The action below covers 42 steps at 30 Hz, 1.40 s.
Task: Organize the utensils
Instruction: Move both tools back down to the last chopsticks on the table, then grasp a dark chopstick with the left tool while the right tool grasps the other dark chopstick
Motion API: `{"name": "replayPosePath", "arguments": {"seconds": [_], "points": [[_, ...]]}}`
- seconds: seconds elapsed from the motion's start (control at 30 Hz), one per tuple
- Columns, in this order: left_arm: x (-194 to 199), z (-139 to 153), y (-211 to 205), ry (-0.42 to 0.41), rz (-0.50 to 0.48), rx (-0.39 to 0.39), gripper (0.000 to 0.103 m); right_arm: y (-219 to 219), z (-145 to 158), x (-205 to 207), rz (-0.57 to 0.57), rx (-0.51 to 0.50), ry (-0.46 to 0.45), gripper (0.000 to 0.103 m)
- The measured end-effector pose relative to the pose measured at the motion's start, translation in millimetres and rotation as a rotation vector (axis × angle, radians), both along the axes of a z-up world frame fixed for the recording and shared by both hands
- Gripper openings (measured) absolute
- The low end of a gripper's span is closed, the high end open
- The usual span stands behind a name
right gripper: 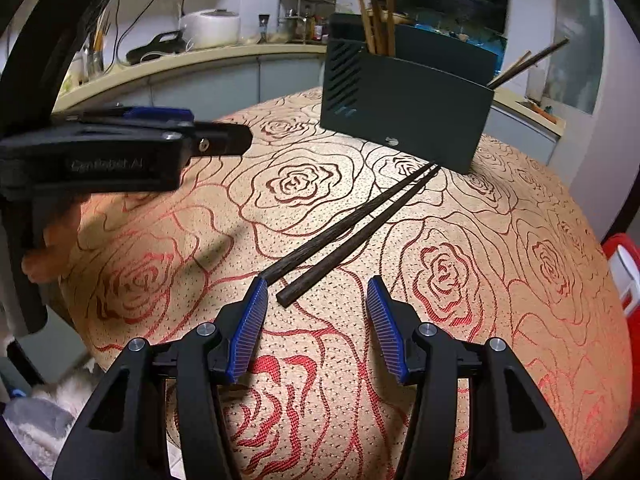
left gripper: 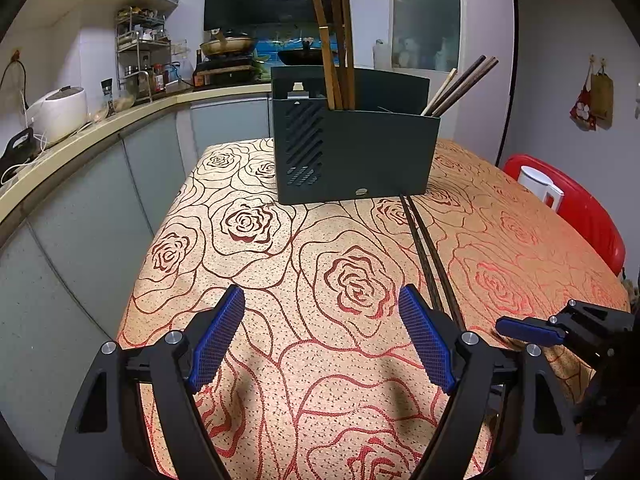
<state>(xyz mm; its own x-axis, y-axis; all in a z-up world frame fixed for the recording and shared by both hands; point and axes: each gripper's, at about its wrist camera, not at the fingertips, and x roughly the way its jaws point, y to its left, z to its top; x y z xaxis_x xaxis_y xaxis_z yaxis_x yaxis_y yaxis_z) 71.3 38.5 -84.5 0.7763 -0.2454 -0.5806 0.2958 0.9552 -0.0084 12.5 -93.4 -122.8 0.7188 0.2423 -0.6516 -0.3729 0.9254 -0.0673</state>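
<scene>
Dark chopsticks (right gripper: 352,232) lie loose on the worktop (right gripper: 500,240) below the holder (right gripper: 404,120), right tongs (right gripper: 318,292) open at their ends, left tongs (left gripper: 322,300) wide, empty.

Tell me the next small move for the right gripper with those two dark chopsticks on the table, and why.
Probably ease the right gripper forward and down so both pads straddle the near ends of the dark chopsticks, then close. Its jaws are open and empty, the chopstick ends lie just ahead between them, and the pair points toward the dark holder. The left gripper is open and off to the side.
</scene>
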Motion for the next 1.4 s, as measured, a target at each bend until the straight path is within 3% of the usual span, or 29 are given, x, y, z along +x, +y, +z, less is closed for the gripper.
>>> {"name": "replayPosePath", "arguments": {"seconds": [0.63,0.83,1.07,1.13,1.4], "points": [[-19,-13,-37,0.003,-0.147,0.067,0.077,-72,-1,-9,-0.271,0.053,0.060,0.050],[-25,-24,-53,0.041,-0.209,0.071,0.077,-81,-1,-7,-0.299,0.057,0.057,0.046],[-24,-36,-65,0.079,-0.205,0.105,0.076,-74,-1,-9,-0.237,0.091,0.050,0.043],[-22,-39,-68,0.099,-0.203,0.114,0.065,-72,-1,-9,-0.226,0.095,0.046,0.042],[-25,-42,-73,0.122,-0.227,0.098,0.040,-71,-2,-8,-0.210,0.105,0.025,0.038]]}}
